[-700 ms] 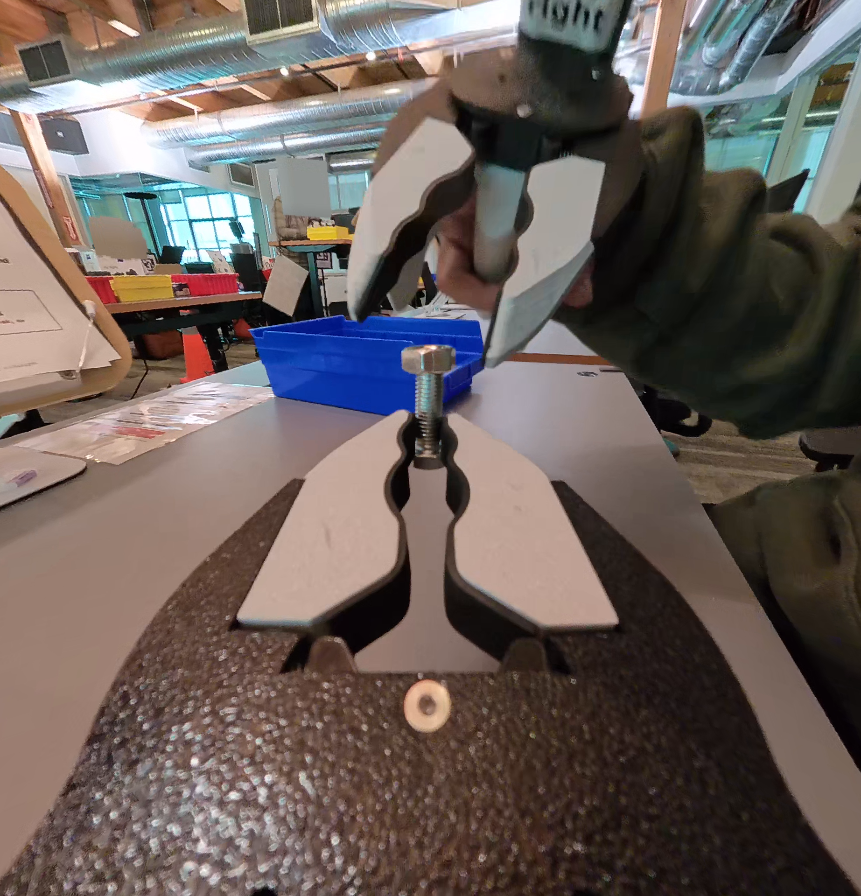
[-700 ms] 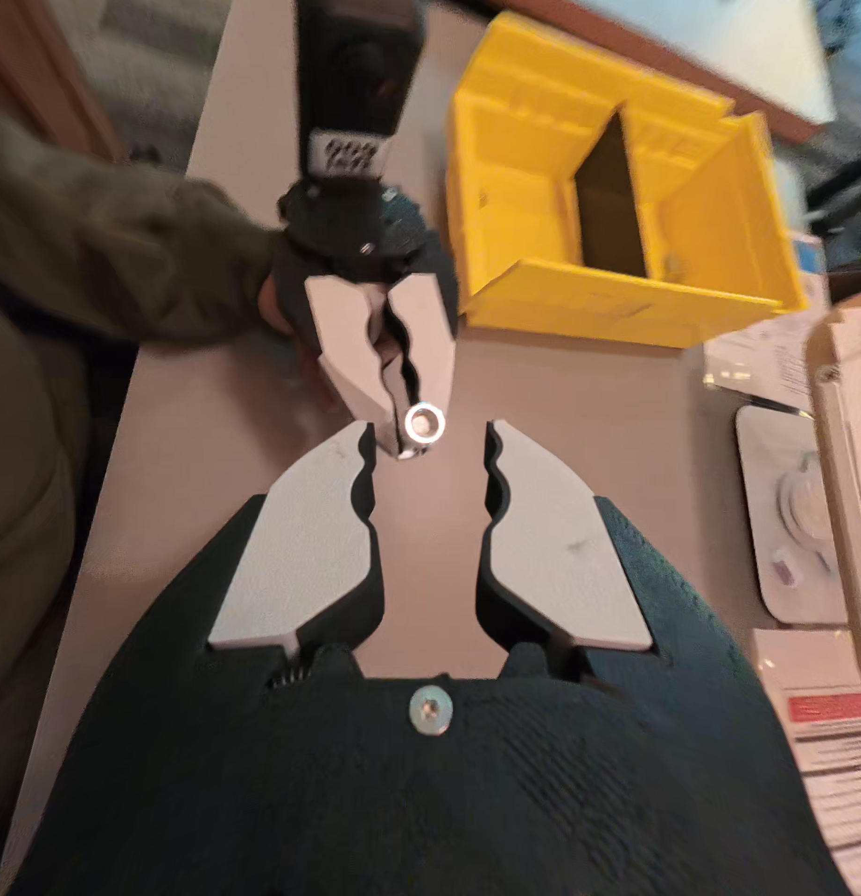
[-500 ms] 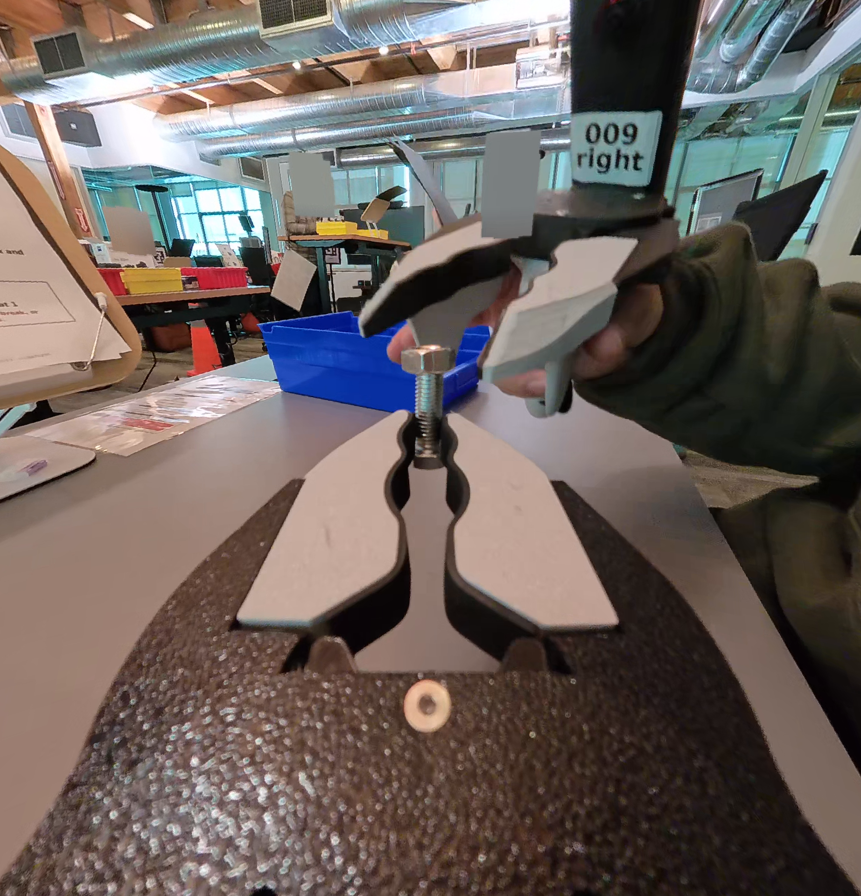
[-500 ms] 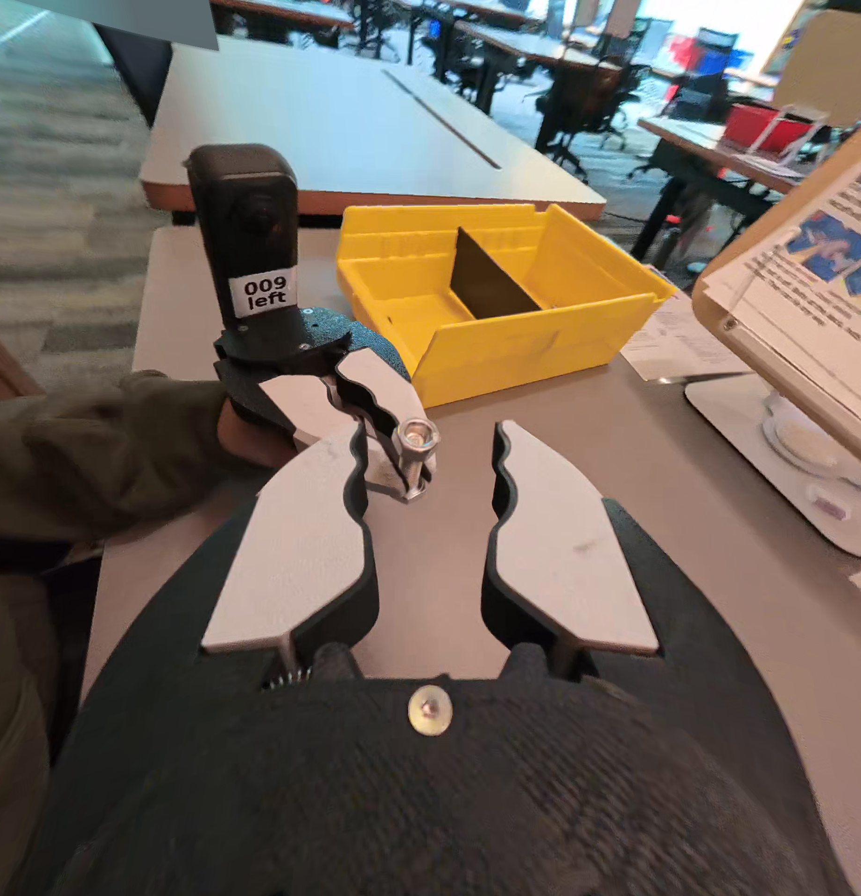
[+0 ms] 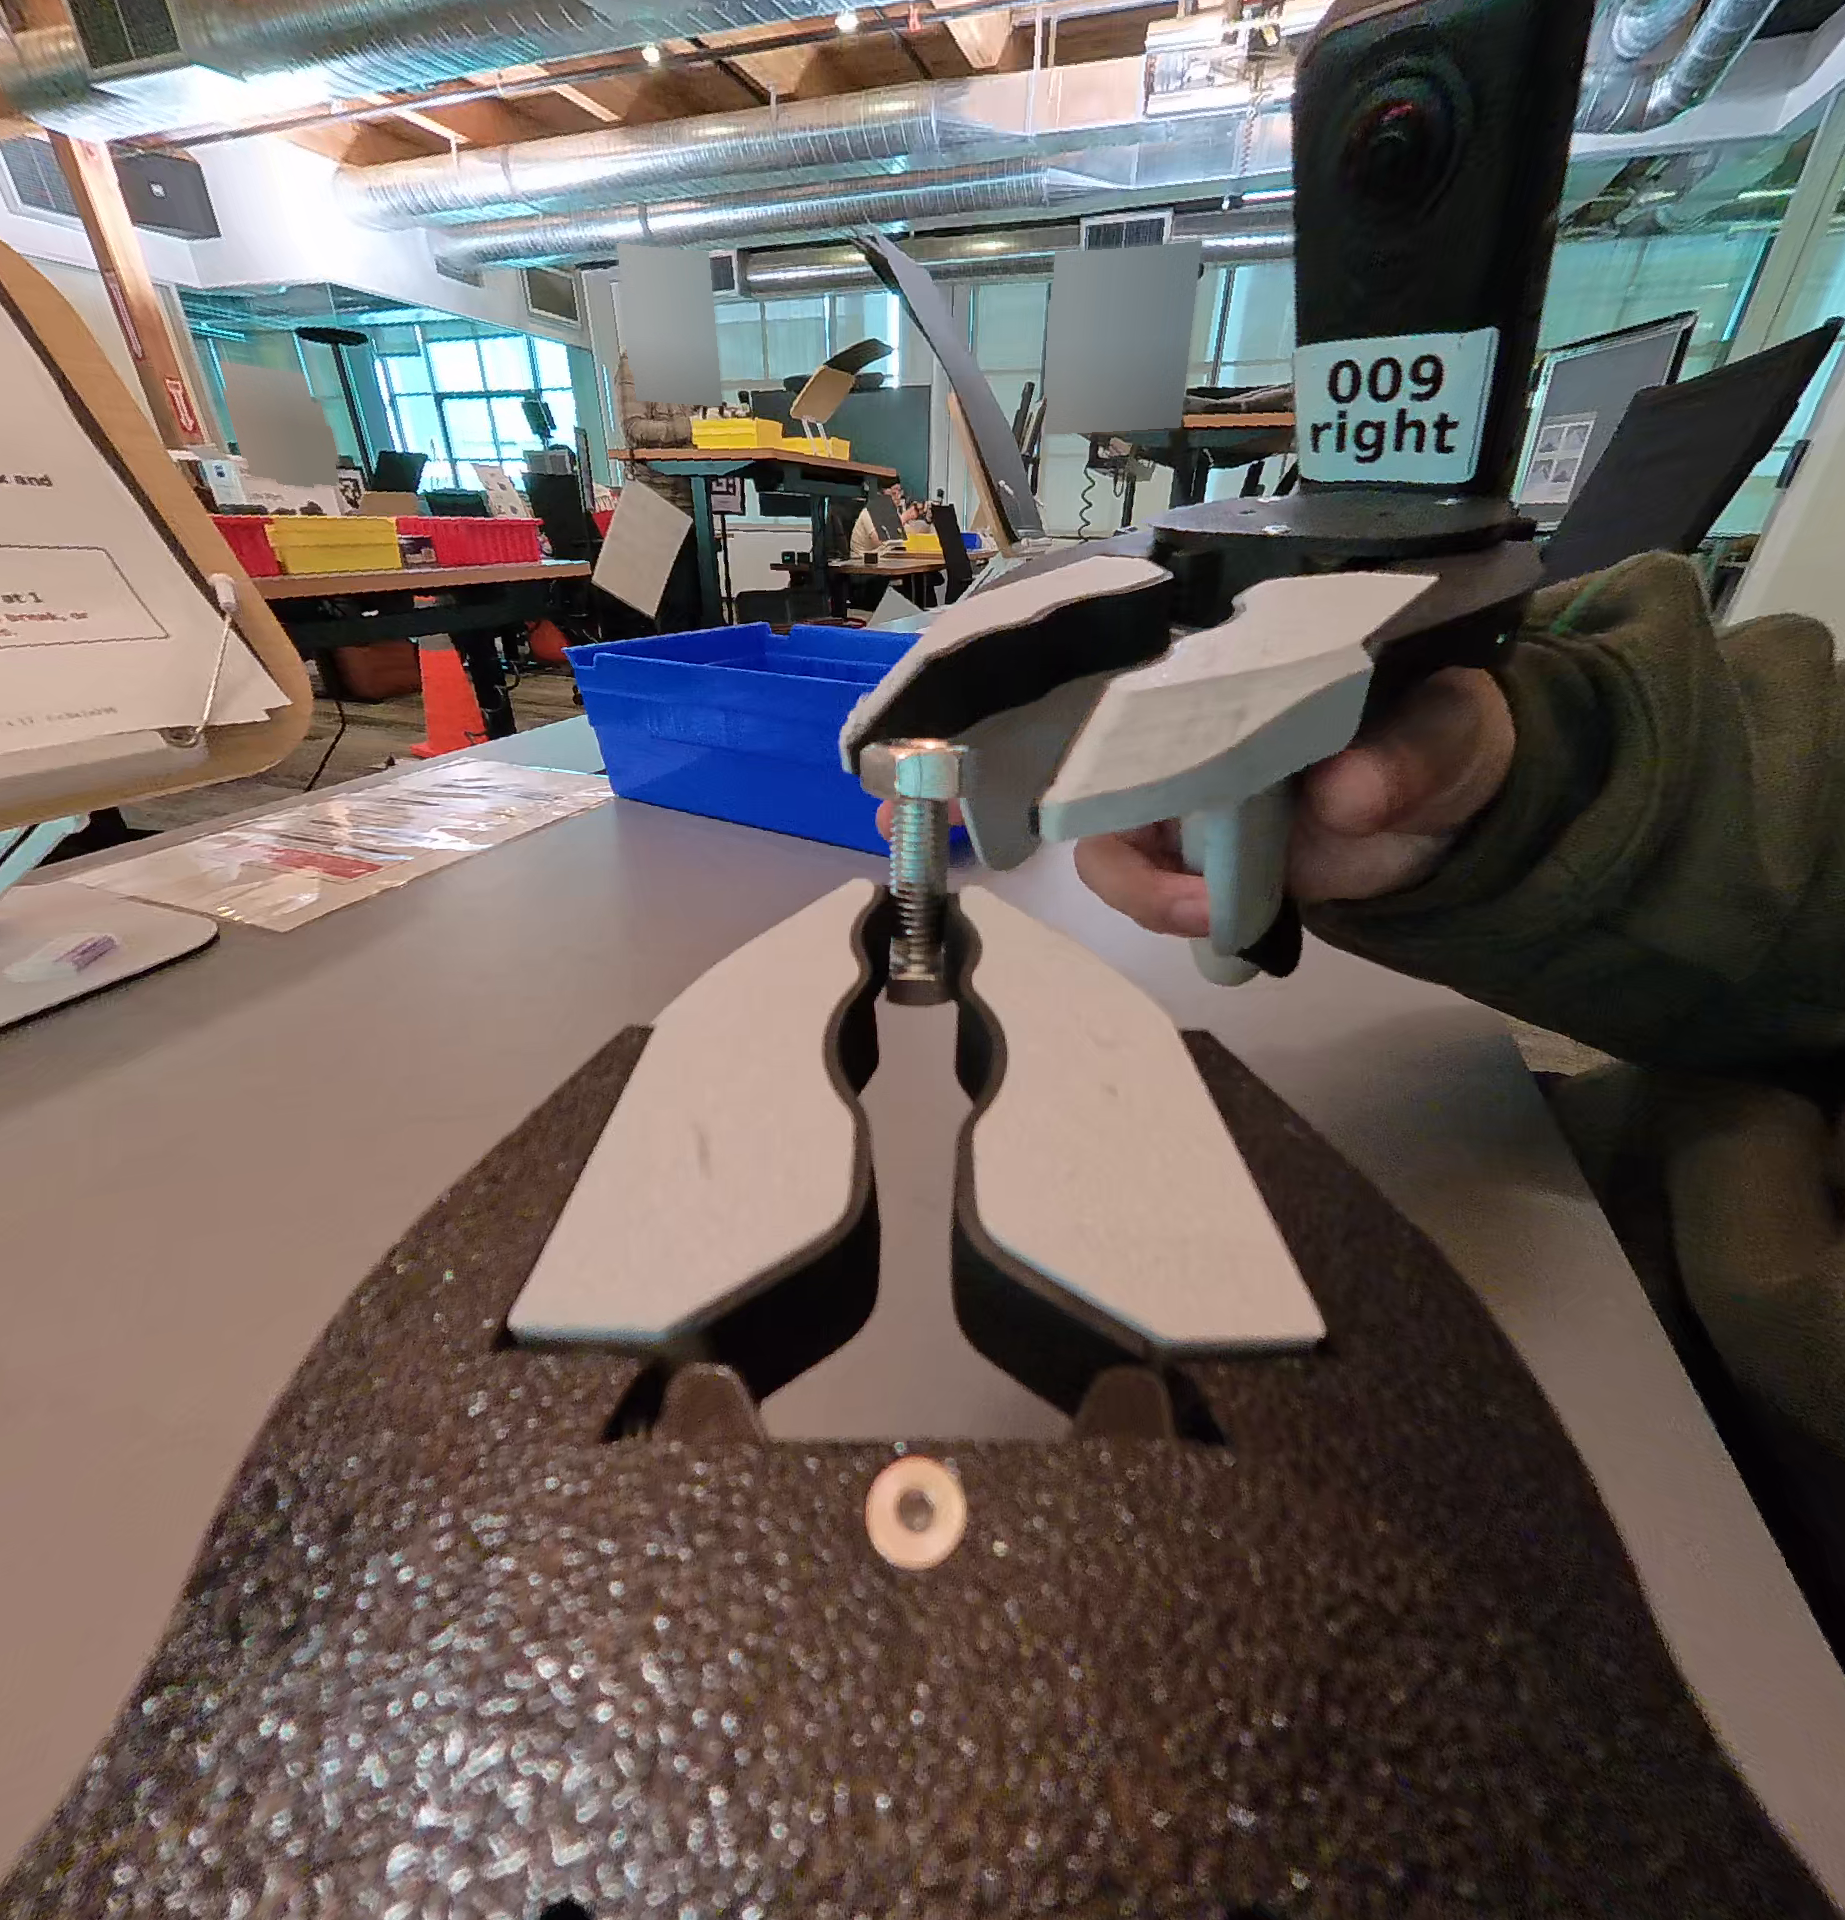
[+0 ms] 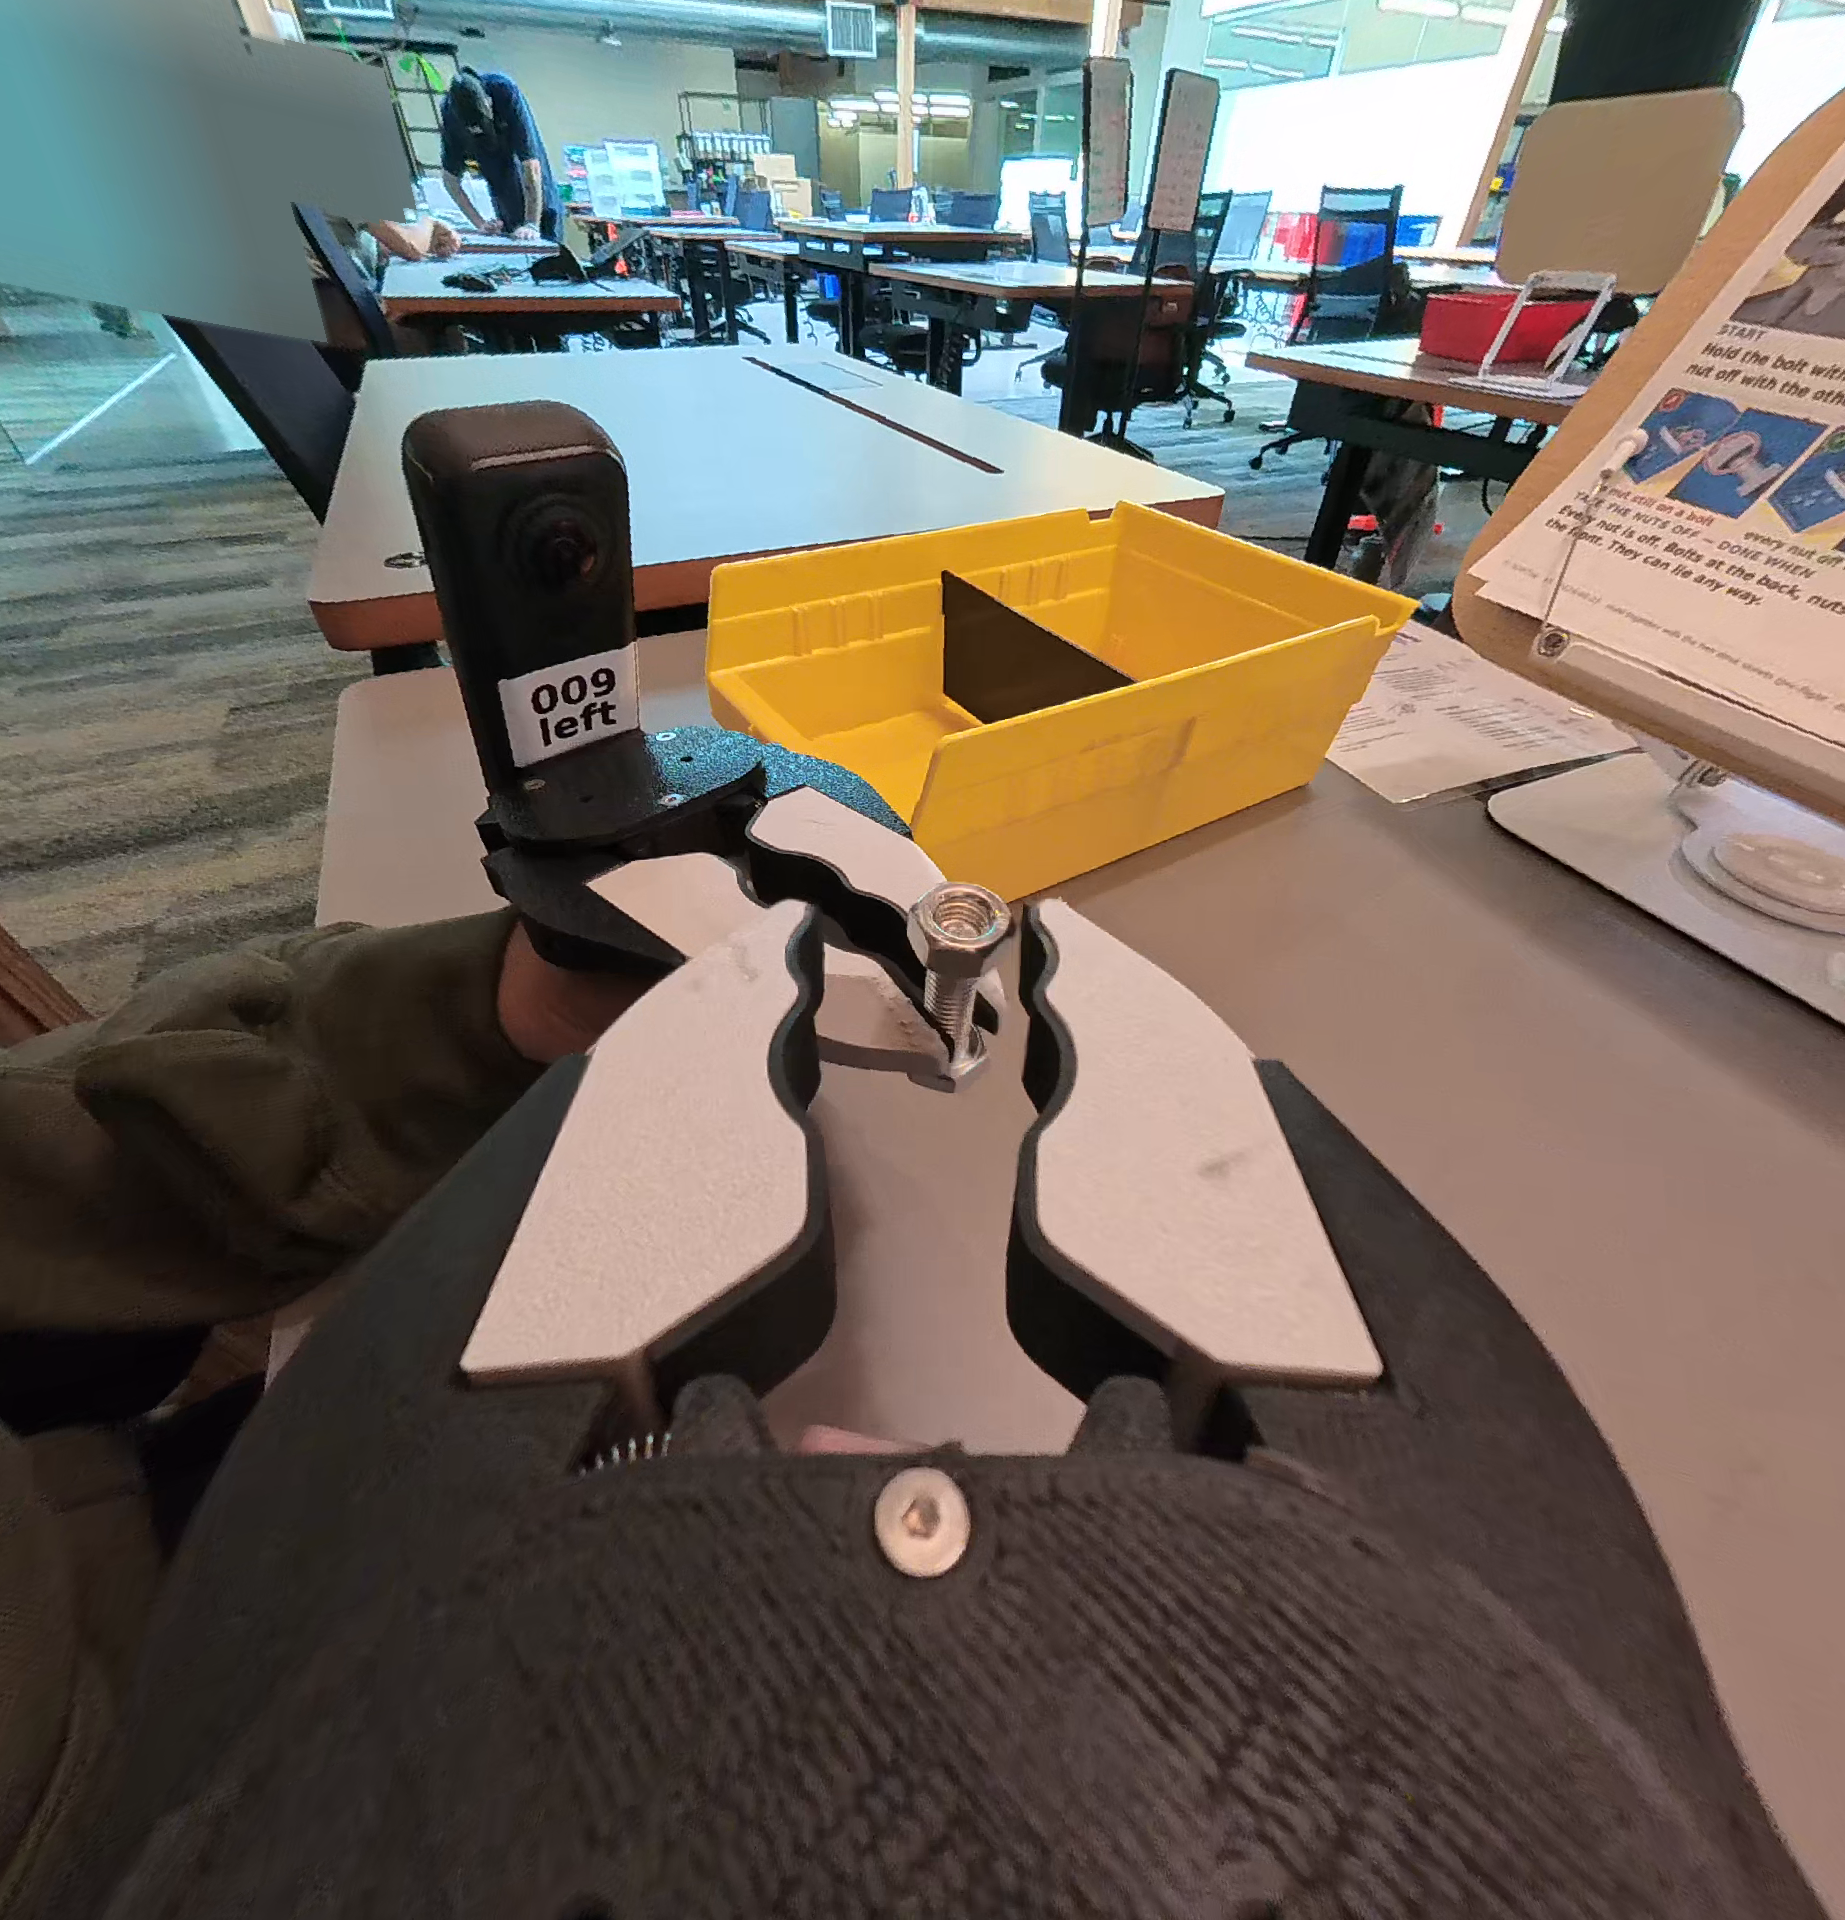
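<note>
My left gripper (image 5: 916, 925) is shut on the lower end of a silver bolt (image 5: 918, 862) and holds it upright just above the grey table (image 5: 274, 1091). A hex nut (image 5: 913, 771) sits at the bolt's top. My right gripper (image 5: 965, 779) comes in level from the right. It is open, with one finger on each side of the nut. In the right wrist view the nut (image 6: 959, 920) stands between the right gripper's (image 6: 918, 920) open fingertips with a gap on both sides. There the left gripper (image 6: 944, 1039) clamps the bolt (image 6: 949, 1003) from the left.
A yellow divided bin (image 6: 1053, 758) stands behind the bolt in the right wrist view. A blue bin (image 5: 731, 727) stands behind it in the left wrist view. A wooden document stand (image 6: 1728, 468) on a white base and a laminated sheet (image 5: 357, 842) lie beside them.
The right gripper has swung from pointing down over the bolt to level and has come lower, so its open fingers now flank the nut. The left gripper and bolt have stayed still.
</note>
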`<control>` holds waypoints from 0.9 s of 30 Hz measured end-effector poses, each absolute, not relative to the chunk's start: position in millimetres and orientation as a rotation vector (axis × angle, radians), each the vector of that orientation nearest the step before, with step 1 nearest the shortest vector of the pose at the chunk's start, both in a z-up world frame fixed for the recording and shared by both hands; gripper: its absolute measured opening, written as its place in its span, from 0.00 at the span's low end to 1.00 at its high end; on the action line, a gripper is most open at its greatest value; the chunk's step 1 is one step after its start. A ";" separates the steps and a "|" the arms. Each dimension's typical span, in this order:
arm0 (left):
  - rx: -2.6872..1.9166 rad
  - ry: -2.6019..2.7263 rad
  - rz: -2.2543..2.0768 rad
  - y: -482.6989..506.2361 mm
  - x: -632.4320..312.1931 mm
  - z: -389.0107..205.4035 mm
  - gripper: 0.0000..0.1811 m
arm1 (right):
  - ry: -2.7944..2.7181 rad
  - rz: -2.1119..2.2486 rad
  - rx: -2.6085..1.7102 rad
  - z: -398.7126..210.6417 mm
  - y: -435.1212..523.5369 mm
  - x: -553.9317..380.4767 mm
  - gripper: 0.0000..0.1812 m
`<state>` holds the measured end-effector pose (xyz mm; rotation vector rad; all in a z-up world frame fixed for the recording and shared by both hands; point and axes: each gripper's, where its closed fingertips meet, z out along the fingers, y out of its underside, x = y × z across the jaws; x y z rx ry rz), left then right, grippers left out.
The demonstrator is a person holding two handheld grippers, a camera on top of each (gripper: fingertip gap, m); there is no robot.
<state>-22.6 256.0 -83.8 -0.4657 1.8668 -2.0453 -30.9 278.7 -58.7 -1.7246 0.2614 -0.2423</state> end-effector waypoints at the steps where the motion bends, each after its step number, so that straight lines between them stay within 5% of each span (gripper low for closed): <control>1: -0.468 1.870 -2.047 256.0 -22.5 -84.2 0.05 | 0.264 -0.250 -1.727 -59.2 277.5 -30.3 0.20; 27: -0.504 1.897 -2.051 254.2 -20.6 -88.3 0.05 | 0.282 -0.230 -1.745 -63.5 272.5 -32.1 0.18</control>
